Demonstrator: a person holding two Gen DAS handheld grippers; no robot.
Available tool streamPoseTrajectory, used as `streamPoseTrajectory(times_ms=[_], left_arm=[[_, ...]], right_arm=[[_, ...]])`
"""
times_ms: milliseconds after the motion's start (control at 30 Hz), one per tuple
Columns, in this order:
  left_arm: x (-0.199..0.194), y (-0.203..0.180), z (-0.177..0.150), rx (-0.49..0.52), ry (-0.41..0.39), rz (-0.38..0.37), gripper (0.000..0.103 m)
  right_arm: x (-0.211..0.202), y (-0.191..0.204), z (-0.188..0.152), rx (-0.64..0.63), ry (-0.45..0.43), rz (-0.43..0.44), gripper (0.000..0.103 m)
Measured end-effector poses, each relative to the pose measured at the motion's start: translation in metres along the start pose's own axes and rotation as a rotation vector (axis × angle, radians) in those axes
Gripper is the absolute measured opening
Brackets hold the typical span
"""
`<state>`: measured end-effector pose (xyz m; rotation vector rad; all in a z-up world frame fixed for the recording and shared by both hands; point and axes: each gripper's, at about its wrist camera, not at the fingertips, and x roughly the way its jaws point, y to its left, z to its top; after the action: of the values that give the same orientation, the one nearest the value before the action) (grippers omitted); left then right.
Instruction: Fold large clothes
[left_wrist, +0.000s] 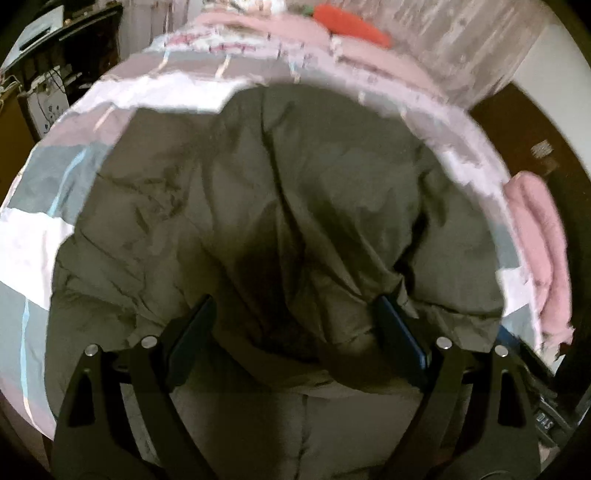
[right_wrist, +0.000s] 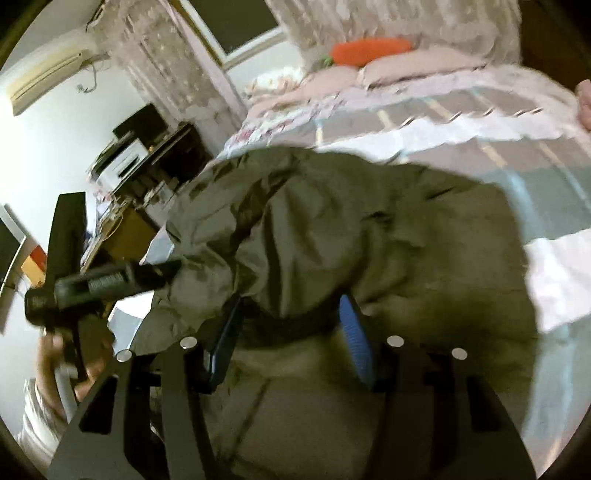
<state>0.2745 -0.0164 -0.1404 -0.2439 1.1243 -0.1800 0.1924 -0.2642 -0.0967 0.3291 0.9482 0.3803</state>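
Note:
A large olive-green jacket lies crumpled on the patchwork bedspread. My left gripper is open, its blue-padded fingers wide apart with jacket fabric bunched between them. In the right wrist view the same jacket fills the centre. My right gripper is open too, jaws apart over a dark fold of the jacket. The left gripper shows at the left of that view, at the jacket's edge, held by a hand.
An orange carrot plush and pink pillows lie at the head of the bed. A pink blanket hangs off the bed's right side. A dark desk with clutter stands left of the bed.

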Motion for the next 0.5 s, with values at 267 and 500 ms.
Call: streamPoseTrajectory(times_ms=[267,500], left_arm=[[0.066,0.016,0.014,-0.04,0.066,0.075,0.094],[0.027,0.019,0.003,0.02,-0.018,0.097,0.093]], right_arm=[[0.097,-0.018,0.046,0.11,0.057,-0.122,0.051],[0.052,-0.002,0.033,-0.004,0.014,-0.155,0.051]])
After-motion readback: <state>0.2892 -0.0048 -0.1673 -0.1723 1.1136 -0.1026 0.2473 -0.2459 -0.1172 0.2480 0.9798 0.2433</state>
